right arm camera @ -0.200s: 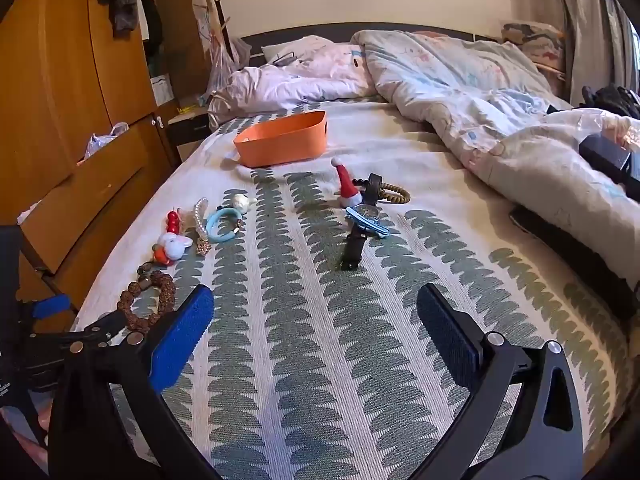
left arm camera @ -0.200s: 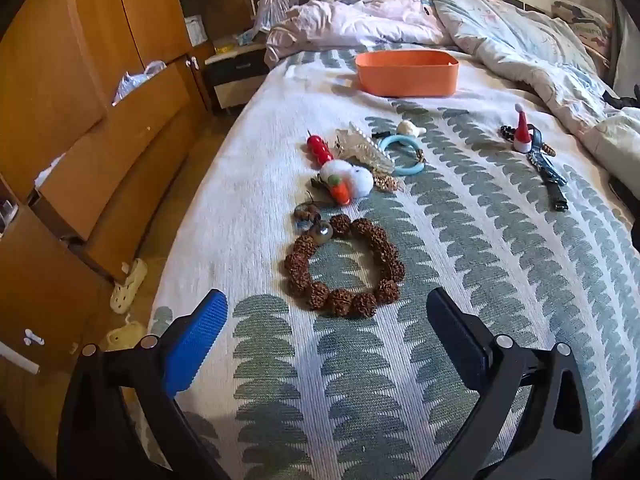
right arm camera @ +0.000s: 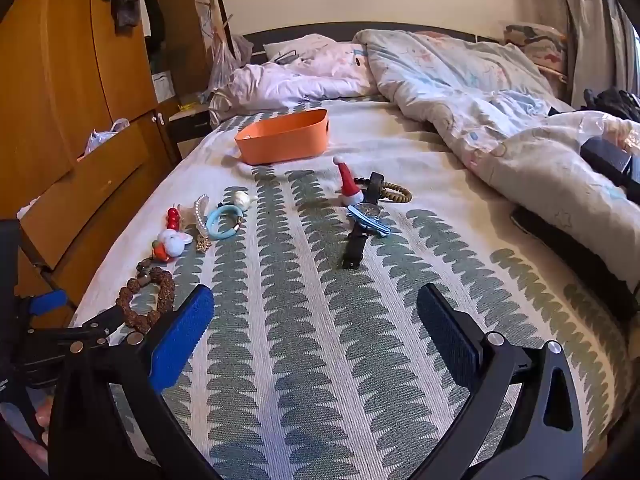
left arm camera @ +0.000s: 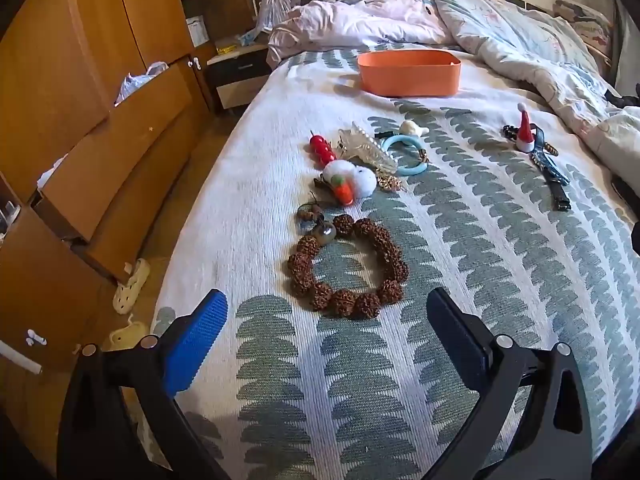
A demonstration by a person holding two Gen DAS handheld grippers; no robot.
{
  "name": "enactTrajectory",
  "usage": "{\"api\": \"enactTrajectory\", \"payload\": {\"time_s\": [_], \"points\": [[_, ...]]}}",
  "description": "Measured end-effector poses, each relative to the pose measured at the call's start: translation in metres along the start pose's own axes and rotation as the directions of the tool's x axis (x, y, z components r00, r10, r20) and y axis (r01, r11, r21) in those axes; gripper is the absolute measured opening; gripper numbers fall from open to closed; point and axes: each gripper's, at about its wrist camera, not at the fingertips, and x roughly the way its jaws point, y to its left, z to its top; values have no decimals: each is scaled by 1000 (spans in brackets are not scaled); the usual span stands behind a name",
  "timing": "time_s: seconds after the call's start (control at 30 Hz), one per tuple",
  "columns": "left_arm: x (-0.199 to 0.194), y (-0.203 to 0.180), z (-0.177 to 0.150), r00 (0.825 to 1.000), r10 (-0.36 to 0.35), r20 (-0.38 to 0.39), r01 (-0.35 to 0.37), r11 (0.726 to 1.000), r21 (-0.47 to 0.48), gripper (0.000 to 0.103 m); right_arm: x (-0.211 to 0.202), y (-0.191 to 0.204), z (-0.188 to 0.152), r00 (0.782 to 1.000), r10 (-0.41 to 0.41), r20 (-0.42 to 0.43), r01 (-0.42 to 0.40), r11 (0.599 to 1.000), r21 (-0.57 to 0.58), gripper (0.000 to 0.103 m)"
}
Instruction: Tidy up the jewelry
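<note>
A brown knobbly bead bracelet (left arm camera: 348, 268) lies on the patterned bedspread just ahead of my left gripper (left arm camera: 324, 324), which is open and holds nothing. Beyond the bracelet sit a white pompom charm with an orange carrot (left arm camera: 350, 182), red beads (left arm camera: 322, 148), a pearl strand (left arm camera: 370, 150) and a light blue bangle (left arm camera: 404, 154). An orange tray (left arm camera: 408, 72) stands further back. My right gripper (right arm camera: 316, 320) is open over bare bedspread. Ahead of it lie a black watch (right arm camera: 358, 236), a blue clip (right arm camera: 368, 220), a small Santa hat (right arm camera: 348, 182) and an olive bead bracelet (right arm camera: 396, 192).
A crumpled duvet (right arm camera: 500, 112) covers the bed's right side. Wooden wardrobe with open drawers (left arm camera: 100, 152) lines the left, a nightstand (left arm camera: 236, 72) behind it. Slippers (left arm camera: 130, 292) lie on the floor by the bed edge. Dark items (right arm camera: 560, 236) rest at the bed's right edge.
Both views have shifted very slightly; the jewelry has not moved and both grippers stay open.
</note>
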Motion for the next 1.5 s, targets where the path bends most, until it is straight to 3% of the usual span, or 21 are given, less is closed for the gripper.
{"api": "enactTrajectory", "payload": {"time_s": [1.5], "points": [[-4, 1, 2, 998, 51, 20, -52, 998, 25, 99, 3, 5, -5, 1000, -24, 0, 24, 999, -31, 100]]}}
